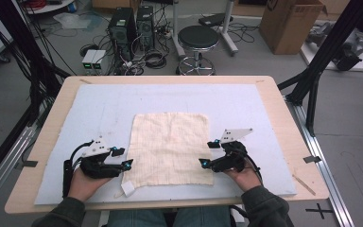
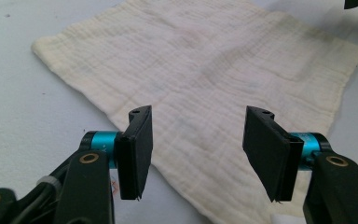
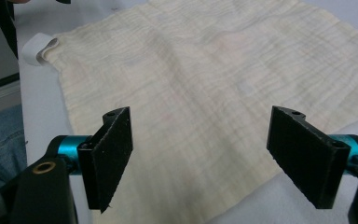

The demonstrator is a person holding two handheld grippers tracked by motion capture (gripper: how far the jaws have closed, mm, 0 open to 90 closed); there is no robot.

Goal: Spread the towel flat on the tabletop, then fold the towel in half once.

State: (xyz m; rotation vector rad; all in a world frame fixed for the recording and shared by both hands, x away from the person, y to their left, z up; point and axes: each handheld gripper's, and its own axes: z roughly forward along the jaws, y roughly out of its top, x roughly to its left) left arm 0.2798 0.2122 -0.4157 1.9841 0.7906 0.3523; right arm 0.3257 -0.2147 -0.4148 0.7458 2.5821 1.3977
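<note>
A cream cloth (image 1: 170, 149) lies spread flat on the pale blue mat (image 1: 99, 109). My left gripper (image 1: 122, 157) rests by the cloth's left edge near the front corner, jaws open. In the left gripper view, my left gripper (image 2: 196, 140) has its pads apart above the cloth (image 2: 205, 70) and grips nothing. My right gripper (image 1: 208, 152) sits at the cloth's right edge, also open. In the right gripper view, my right gripper (image 3: 198, 154) hovers with wide jaws over the cloth (image 3: 205, 70). A white tag (image 1: 127, 188) sticks out at the front-left corner.
The mat covers a wooden table (image 1: 283, 118). Beyond the far edge stand a black stool (image 1: 197, 40), computer towers (image 1: 123, 28) with cables, and a cardboard box (image 1: 288, 23). Black frame posts (image 1: 321, 61) flank the table.
</note>
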